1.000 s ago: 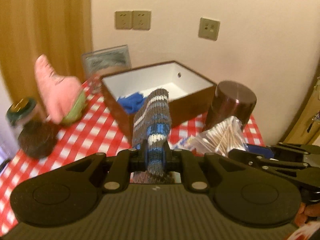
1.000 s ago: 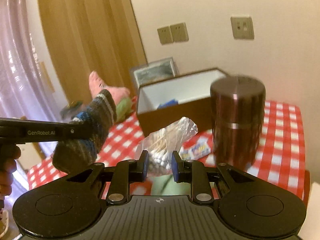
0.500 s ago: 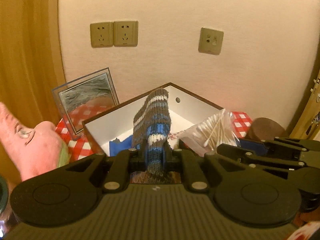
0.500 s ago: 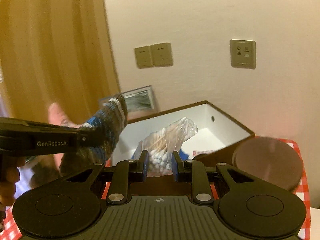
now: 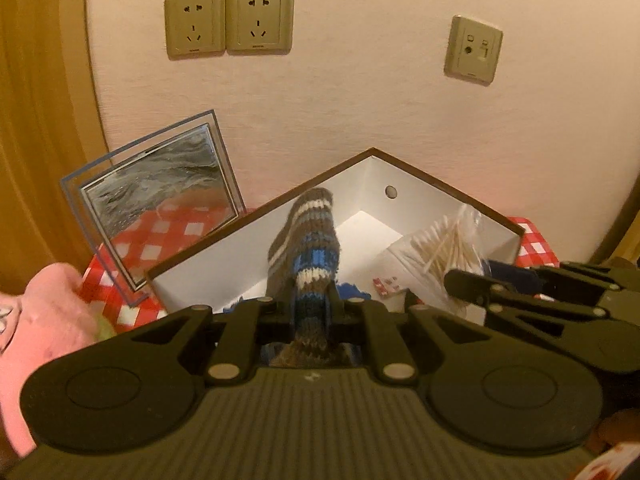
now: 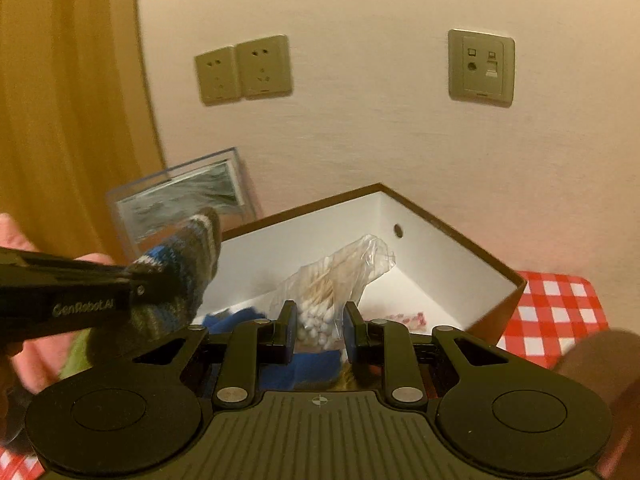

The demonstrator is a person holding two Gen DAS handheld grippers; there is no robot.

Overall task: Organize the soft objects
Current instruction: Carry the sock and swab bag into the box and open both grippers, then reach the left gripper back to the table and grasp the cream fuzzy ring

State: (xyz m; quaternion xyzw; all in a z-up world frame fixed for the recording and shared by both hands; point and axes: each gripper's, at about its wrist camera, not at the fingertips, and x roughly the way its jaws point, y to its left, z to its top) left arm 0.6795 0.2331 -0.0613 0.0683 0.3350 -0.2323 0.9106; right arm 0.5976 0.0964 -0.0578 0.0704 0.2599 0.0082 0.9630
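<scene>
My left gripper (image 5: pixel 310 312) is shut on a striped knitted sock (image 5: pixel 308 248) in brown, blue and white, held over the near edge of a brown box with white inside (image 5: pixel 424 200). My right gripper (image 6: pixel 319 332) is shut on a clear bag of cotton swabs (image 6: pixel 332 284), held over the same box (image 6: pixel 440 240). The sock also shows in the right wrist view (image 6: pixel 176 268) at left. The swab bag shows in the left wrist view (image 5: pixel 440 248) at right. A blue cloth (image 6: pixel 236 320) lies inside the box.
A framed picture (image 5: pixel 160 200) leans on the wall left of the box. A pink plush toy (image 5: pixel 44 320) sits at far left. The table has a red checked cloth (image 6: pixel 552 312). A brown round canister (image 6: pixel 600 356) stands at right. Wall sockets (image 5: pixel 228 20) are above.
Both grippers have moved forward and closer to the box with their loads; the box now fills the lower middle, and the canister has slid out to the right edge.
</scene>
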